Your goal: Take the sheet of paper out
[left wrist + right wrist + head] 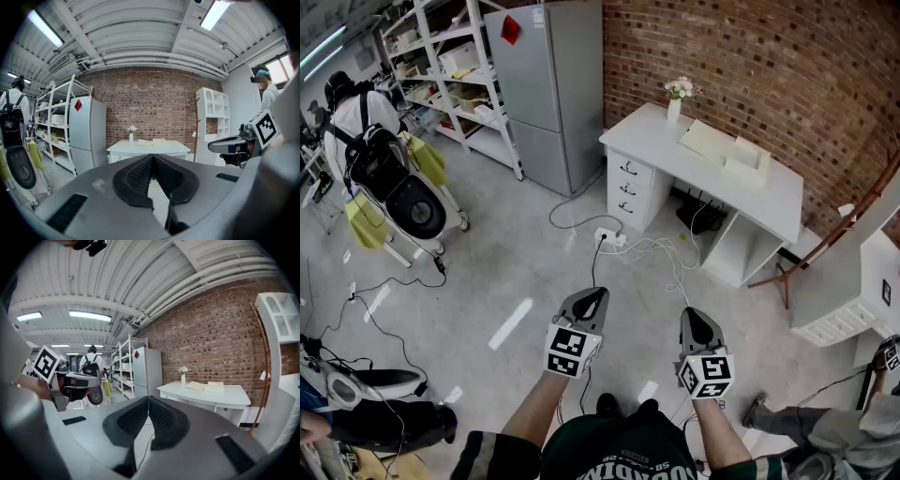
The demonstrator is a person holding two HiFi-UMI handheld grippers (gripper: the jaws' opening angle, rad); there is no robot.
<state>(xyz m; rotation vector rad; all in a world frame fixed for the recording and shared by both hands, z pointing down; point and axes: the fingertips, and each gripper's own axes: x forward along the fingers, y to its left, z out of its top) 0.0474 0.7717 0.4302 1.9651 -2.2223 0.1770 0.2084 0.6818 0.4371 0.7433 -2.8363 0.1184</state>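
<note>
Left gripper and right gripper are hovering side by side, jaws pressed together, gripping nothing. Sheet of paper is lying on the white desk, well apart from both.

Table at upper right against the brick wall, vase on its left end, papers right of the vase, fridge left of the table, shelving at upper left

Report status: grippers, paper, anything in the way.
Left gripper shut, empty; right gripper shut, empty. Paper stack on white desk, well ahead, untouched. Cables and power strip on the floor between.
</note>
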